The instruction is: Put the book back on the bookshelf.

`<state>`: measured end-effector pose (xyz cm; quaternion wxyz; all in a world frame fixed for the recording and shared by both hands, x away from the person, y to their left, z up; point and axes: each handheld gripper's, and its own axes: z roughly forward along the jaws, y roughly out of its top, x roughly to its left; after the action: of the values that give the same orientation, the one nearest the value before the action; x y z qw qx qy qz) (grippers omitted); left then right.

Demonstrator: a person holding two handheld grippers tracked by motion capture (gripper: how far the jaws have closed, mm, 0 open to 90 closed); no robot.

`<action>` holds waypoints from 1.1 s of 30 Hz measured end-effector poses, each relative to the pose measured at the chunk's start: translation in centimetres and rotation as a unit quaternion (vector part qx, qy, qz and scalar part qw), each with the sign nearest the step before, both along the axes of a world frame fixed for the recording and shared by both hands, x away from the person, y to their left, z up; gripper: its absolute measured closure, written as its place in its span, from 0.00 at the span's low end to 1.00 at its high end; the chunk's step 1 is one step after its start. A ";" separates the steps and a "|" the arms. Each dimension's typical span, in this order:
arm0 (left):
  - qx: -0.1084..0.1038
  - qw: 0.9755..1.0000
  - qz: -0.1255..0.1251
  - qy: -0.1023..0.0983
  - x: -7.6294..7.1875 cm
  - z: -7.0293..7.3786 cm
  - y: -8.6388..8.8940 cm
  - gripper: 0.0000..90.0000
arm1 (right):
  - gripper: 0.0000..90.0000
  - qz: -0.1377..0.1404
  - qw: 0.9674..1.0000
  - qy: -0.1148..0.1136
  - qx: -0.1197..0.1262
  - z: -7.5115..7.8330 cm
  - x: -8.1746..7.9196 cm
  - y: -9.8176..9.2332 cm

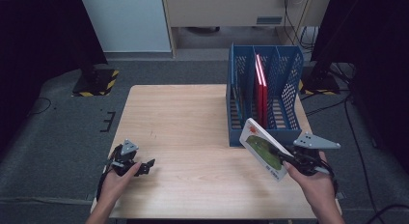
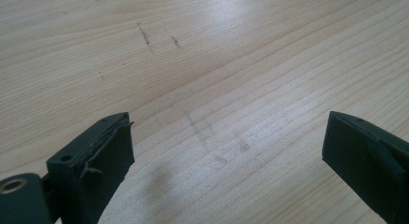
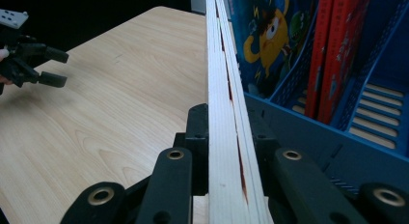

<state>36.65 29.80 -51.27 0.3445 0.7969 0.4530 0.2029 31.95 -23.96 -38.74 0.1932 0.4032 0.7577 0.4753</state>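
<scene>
right tongs (image 1: 284, 158) clamped on the picture book (image 1: 261, 148), tilted toward the blue file rack (image 1: 289, 64) for slotting in; left tongs (image 1: 143, 167) idle, open on the bench (image 1: 193, 118)

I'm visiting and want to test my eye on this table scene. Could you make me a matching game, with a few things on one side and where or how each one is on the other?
Things:
1. left gripper
2. right gripper
3. red books
4. blue file rack

States:
A. standing upright in a middle slot
B. jaws open, nothing between them, low over the bare wood
C. at the table's far right, divided into compartments
D. jaws clamped on a thin white picture book, held tilted in front of the rack

Pairs: 1-B, 2-D, 3-A, 4-C
</scene>
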 end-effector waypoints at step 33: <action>0.007 1.000 0.007 0.001 0.2 -0.2 0.2 0.04 | 0.85 -0.051 0.999 -0.006 -0.016 2.5 4.1 -1.6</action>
<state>36.86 29.99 -51.50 0.3369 0.7963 0.4572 0.2081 36.09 -25.61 -36.25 0.2284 0.4356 0.7425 0.4548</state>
